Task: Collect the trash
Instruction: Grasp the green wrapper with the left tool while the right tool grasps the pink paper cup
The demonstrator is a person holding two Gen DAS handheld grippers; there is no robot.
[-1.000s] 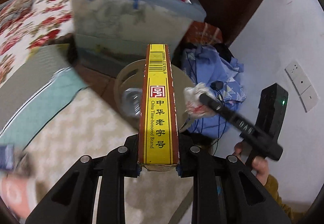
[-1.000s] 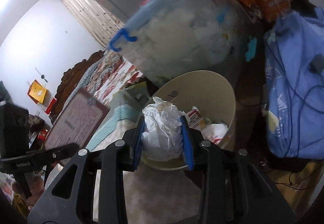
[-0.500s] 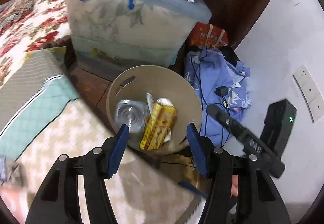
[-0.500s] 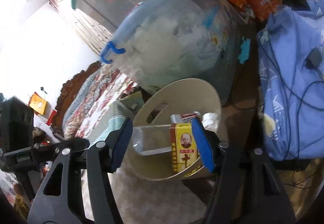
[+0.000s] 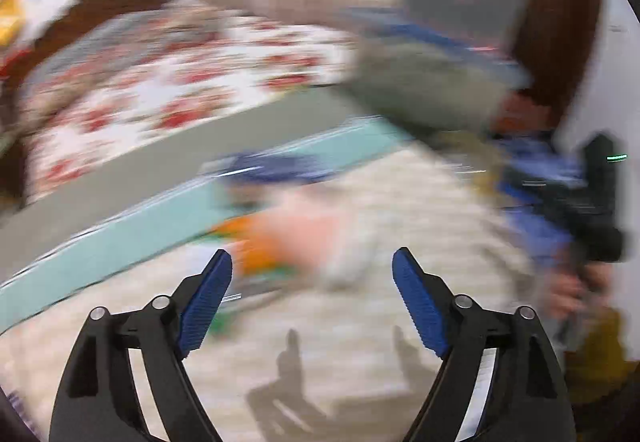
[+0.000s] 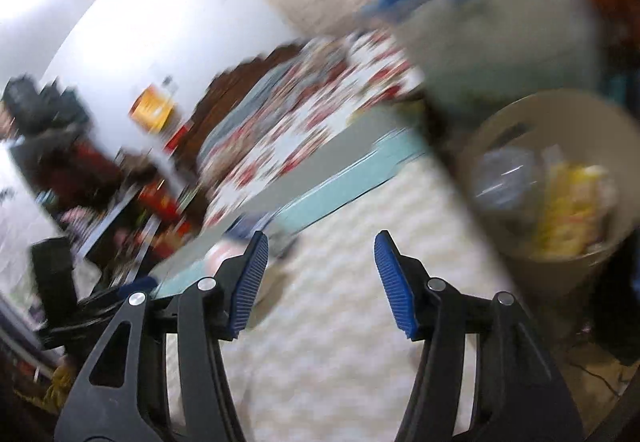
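In the left wrist view the left gripper (image 5: pixel 312 280) is seen with its blue pads (image 5: pixel 206 298) spread wide; the jaws have just been opening further, and nothing is held between them. Past the pads, in the middle of the frame, a blurred orange and pink piece of trash (image 5: pixel 280 238) lies on the pale zigzag-patterned mat (image 5: pixel 360 354), with a dark blue item (image 5: pixel 276 168) just above it near the teal band (image 5: pixel 120 238) of the bedding. What these items are cannot be told through the blur. A floral bedspread (image 5: pixel 180 82) fills the upper left, and a clear storage box (image 5: pixel 436 90) with a blue-rimmed lid sits at the upper right. At the right edge the other gripper's black body (image 5: pixel 592 202) and a hand (image 5: pixel 568 290) under it are seen.

In the right wrist view the right gripper (image 6: pixel 320 282) is seen with its ribbed blue pads (image 6: pixel 248 282) parted to a middling gap, and nothing is gripped between them. Only the zigzag mat (image 6: pixel 340 342) lies beyond the pads. At the right of the frame stands the beige trash bin (image 6: pixel 560 274), in which a yellow box (image 6: pixel 568 210) and a clear plastic piece (image 6: pixel 504 178) are resting. Above the bin the storage box (image 6: pixel 500 42) is seen, and the floral bedspread (image 6: pixel 312 110) runs across the centre. A cluttered dark stand (image 6: pixel 80 182) occupies the left of the frame, too smeared to be read.
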